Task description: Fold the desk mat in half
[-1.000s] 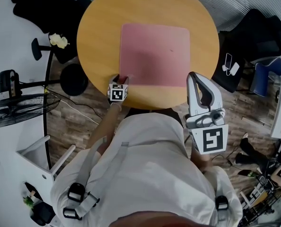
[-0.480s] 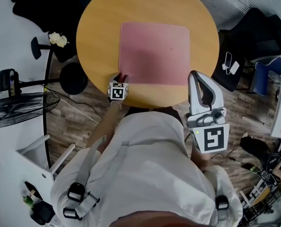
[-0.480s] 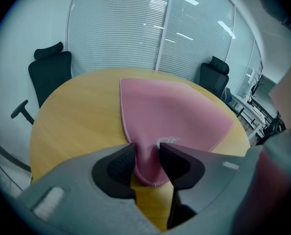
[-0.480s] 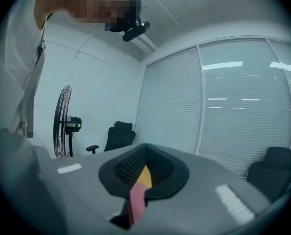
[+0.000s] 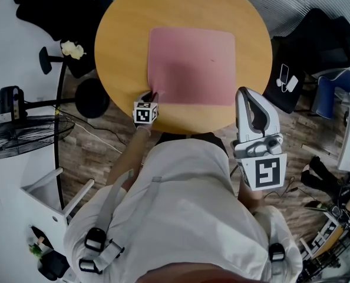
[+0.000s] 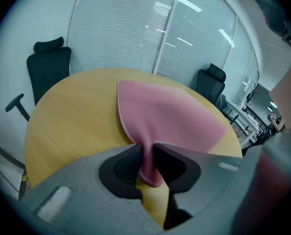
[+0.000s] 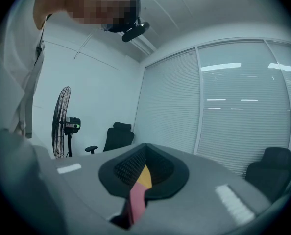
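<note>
Desk mat [image 5: 192, 63]: lay flat on round table [image 5: 122, 46], slightly toward 3 o'clock.
Left gripper [image 6: 146, 153]: jaws just closed, pinching the 7 o'clock corner.
Right gripper [image 5: 244, 94]: jaws almost together, empty, at 5 o'clock.
Risk: shallow pinch could slip on lifting; one-corner pull could skew the fold.

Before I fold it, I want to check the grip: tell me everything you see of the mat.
The mat is pink, thin and soft-looking, roughly square with rounded corners and a stitched-looking edge. It lies flat on the round wooden table, except its near left corner, lifted and pinched between the left gripper's jaws, which have just been closing. Nothing else touches it.
</note>
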